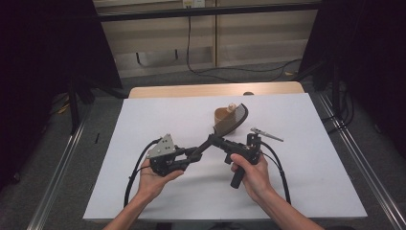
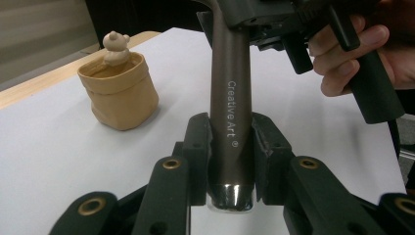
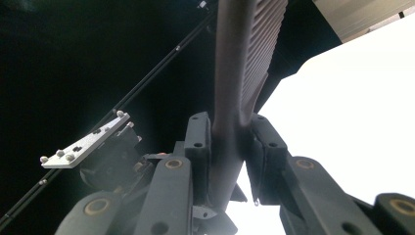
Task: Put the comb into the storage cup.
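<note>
Both grippers clamp one brown slotted spatula (image 1: pixel 229 125): the left gripper (image 2: pixel 230 161) grasps its handle end, the right gripper (image 3: pixel 230 147) its neck, so it slants up toward the small tan pouch (image 1: pixel 222 115) near the board's far edge.

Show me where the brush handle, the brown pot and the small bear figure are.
brush handle (image 2: pixel 231 122), left gripper view, on the printed shaft.
brown pot (image 2: pixel 122 100), left gripper view, on its front wall.
bear figure (image 2: pixel 115 44), left gripper view, on its head.
</note>
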